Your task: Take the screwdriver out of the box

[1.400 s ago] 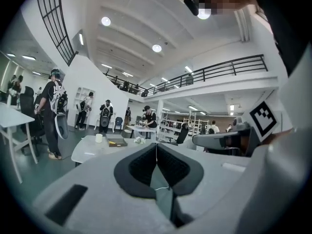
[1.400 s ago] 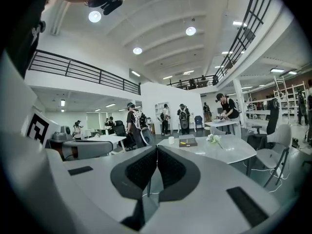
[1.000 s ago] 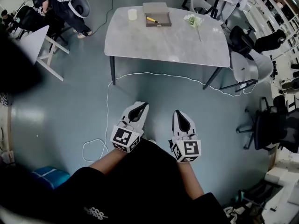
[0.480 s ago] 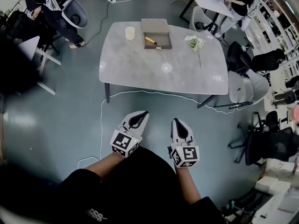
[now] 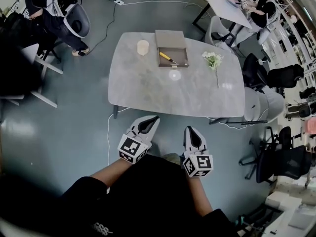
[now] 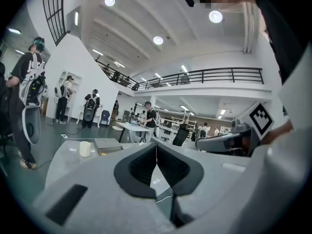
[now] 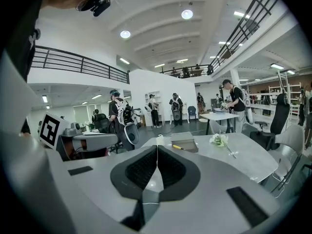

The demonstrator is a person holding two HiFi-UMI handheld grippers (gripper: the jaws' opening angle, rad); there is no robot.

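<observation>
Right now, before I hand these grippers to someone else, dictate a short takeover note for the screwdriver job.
Left gripper: jaws shut, nothing between them.
Right gripper: jaws shut, nothing between them.
Both are held out in front of the person, above the floor, short of the near edge of the table.
The box sits open at the far side of the table, with the yellow-handled screwdriver lying inside. A cup stands to its left and flowers lie to its right.
Done: nothing yet; the screwdriver is untouched.
Left: get to the table, open one gripper, grip the screwdriver and lift it out of the box.
</observation>
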